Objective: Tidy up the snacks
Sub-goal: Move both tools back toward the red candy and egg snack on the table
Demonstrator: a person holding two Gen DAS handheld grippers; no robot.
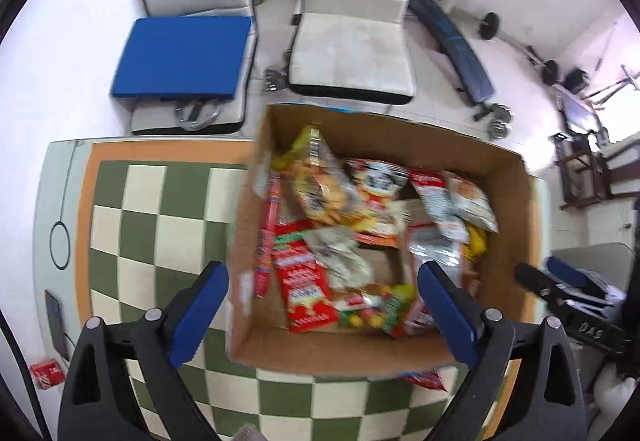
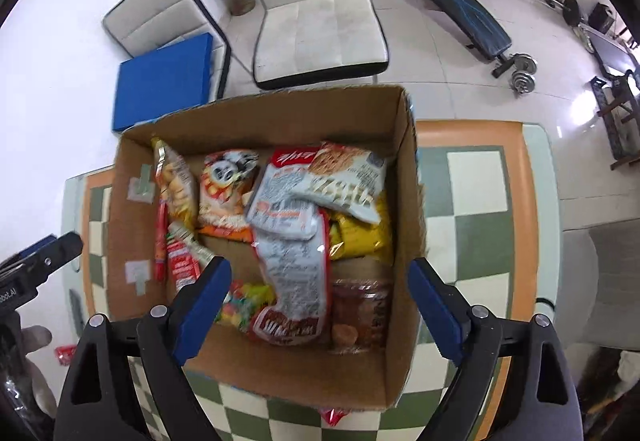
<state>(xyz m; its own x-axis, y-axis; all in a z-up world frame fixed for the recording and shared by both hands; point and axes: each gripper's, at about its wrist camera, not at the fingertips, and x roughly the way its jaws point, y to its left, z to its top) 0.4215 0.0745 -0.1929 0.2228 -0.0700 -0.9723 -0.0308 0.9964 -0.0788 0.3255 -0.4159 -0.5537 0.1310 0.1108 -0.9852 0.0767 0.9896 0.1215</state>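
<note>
On the checkered bench (image 2: 472,181) sits the cardboard box (image 2: 264,113), its floor covered with snack packets (image 2: 292,241). Over it I hold my left hand-held gripper (image 1: 324,317) and right hand-held gripper (image 2: 320,309), both spread wide, gripping nothing.

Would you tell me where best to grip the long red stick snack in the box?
Probably its upper end, from straight above: the red stick snack leans along the cardboard box's left wall, so jaws should straddle its thin width, away from neighbouring packets.
</note>
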